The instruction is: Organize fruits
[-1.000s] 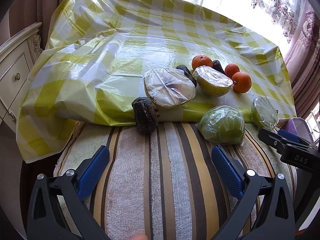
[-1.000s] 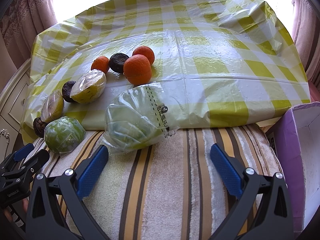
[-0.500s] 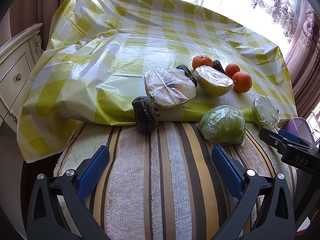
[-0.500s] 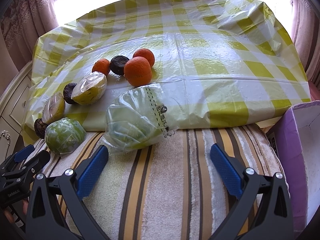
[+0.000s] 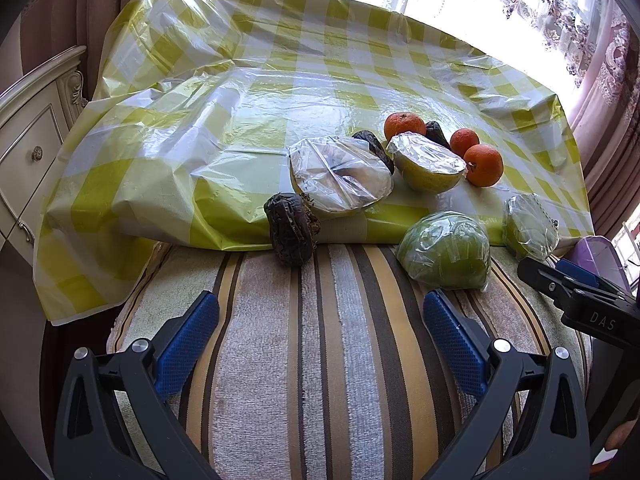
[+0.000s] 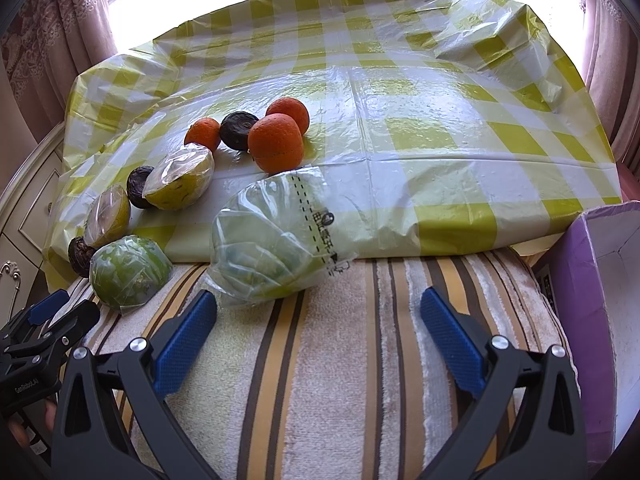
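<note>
Fruit lies along the near edge of a yellow-checked plastic cloth (image 5: 224, 128). In the left wrist view I see a dark shrivelled fruit (image 5: 290, 230), two film-wrapped yellow halves (image 5: 340, 178) (image 5: 428, 164), a wrapped green half (image 5: 444, 250), a bagged green fruit (image 5: 530, 228), three oranges (image 5: 483, 165) and dark fruits (image 5: 374, 148). My left gripper (image 5: 320, 340) is open above the striped towel (image 5: 320, 360), short of the fruit. In the right wrist view my right gripper (image 6: 318, 332) is open just below the bagged green fruit (image 6: 268, 248); the oranges (image 6: 275, 145) lie beyond.
A purple box (image 6: 592, 312) stands at the right of the towel. A cream cabinet (image 5: 28, 128) with drawers is on the left. Curtains and a bright window lie behind. Each gripper shows at the edge of the other's view.
Both views have shifted very slightly; the fruit sits a touch lower in the right wrist view. Nothing was taken hold of or moved on the cloth.
</note>
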